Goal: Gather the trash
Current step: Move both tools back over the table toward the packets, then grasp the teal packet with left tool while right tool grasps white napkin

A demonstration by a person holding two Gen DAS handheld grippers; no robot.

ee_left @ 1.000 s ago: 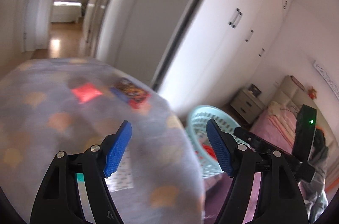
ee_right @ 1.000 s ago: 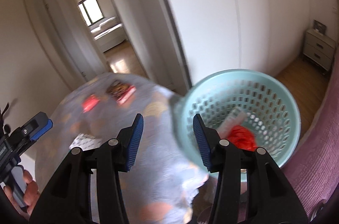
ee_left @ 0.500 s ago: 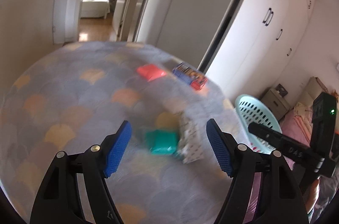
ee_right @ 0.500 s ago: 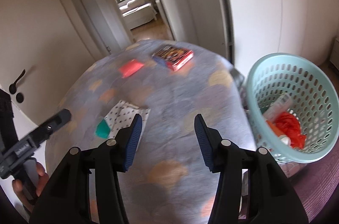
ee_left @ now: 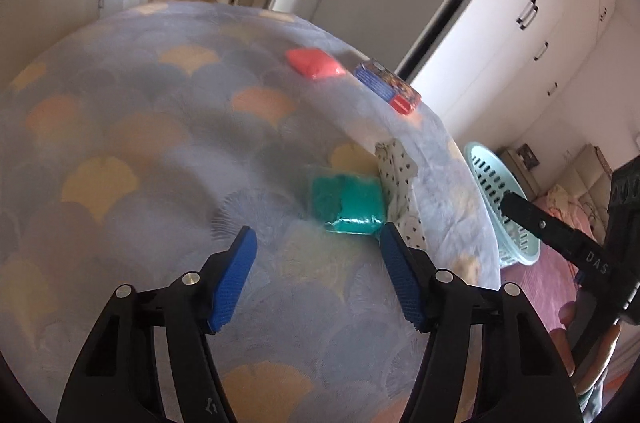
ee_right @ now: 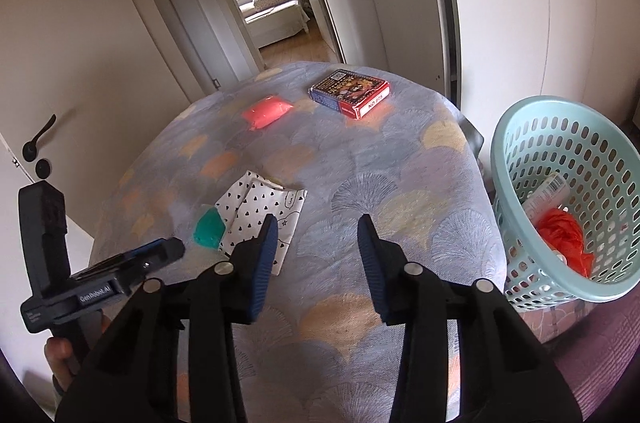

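A green packet (ee_left: 347,199) lies on the patterned table (ee_left: 120,151), just ahead of my open, empty left gripper (ee_left: 316,243). A white wrapper with black hearts (ee_left: 398,175) lies right beside it. A pink packet (ee_left: 314,62) and a blue-red box (ee_left: 388,86) lie farther back. In the right wrist view the same green packet (ee_right: 209,228), heart wrapper (ee_right: 262,213), pink packet (ee_right: 266,111) and box (ee_right: 349,93) show. My right gripper (ee_right: 316,237) is open and empty above the table. The light-green basket (ee_right: 516,127) stands to the right of the table and holds red trash (ee_right: 562,235).
White wardrobe doors (ee_right: 520,3) stand behind the basket. A doorway (ee_right: 272,3) opens to another room beyond the table. A door with a black handle (ee_right: 38,139) is on the left. A pink bed (ee_left: 560,263) lies right of the basket.
Both grippers have swung from the basket side towards the table. My left gripper has come down closer to the green packet. Both stay open.
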